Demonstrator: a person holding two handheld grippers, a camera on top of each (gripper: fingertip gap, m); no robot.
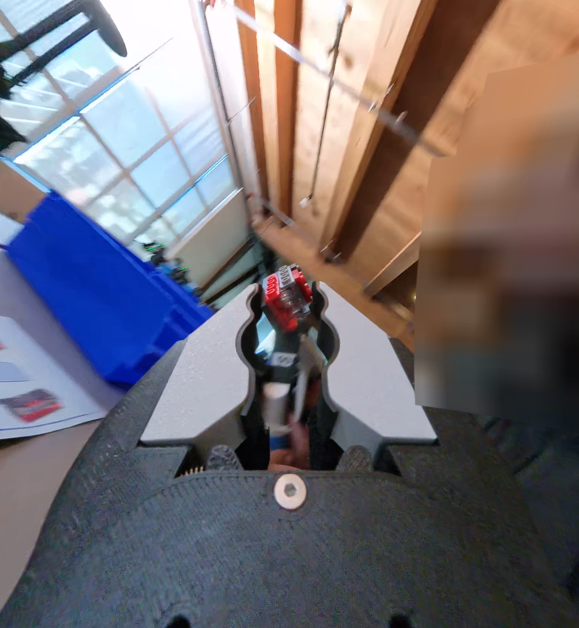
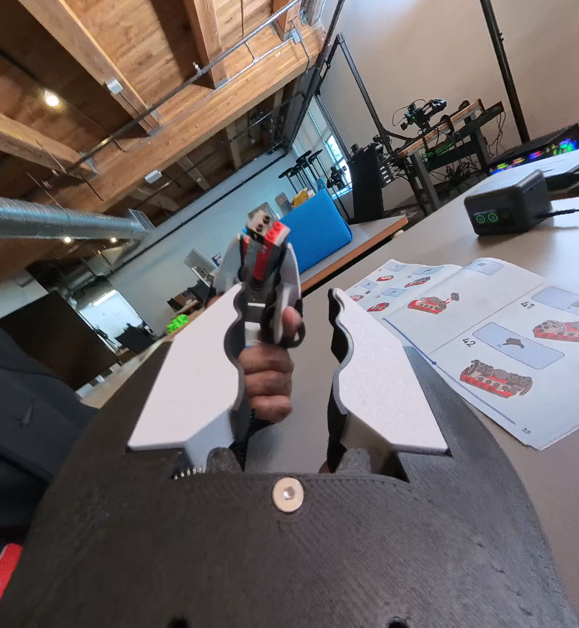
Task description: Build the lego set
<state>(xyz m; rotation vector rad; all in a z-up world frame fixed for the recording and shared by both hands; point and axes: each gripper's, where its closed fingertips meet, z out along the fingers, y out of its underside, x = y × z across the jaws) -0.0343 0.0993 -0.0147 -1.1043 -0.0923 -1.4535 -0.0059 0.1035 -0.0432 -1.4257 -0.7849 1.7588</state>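
My left gripper (image 1: 286,291) is shut on a small red and grey lego assembly (image 1: 281,300) and holds it up in the air, studs showing. The right wrist view shows it from outside: the left gripper (image 2: 263,245), held by a hand (image 2: 267,380), with the lego assembly (image 2: 271,234) sticking out past its tips. My right gripper (image 2: 284,292) is open and empty. It points at the left gripper from a short distance below it and touches nothing.
An open instruction booklet (image 2: 468,339) lies on the beige table (image 2: 485,492) to the right; it also shows blurred in the left wrist view (image 1: 26,373). A blue bin (image 1: 94,289) stands on the table. A black box with green lights (image 2: 509,204) sits farther back. Across from one pair of fingers to the other is roughly 5 cm.
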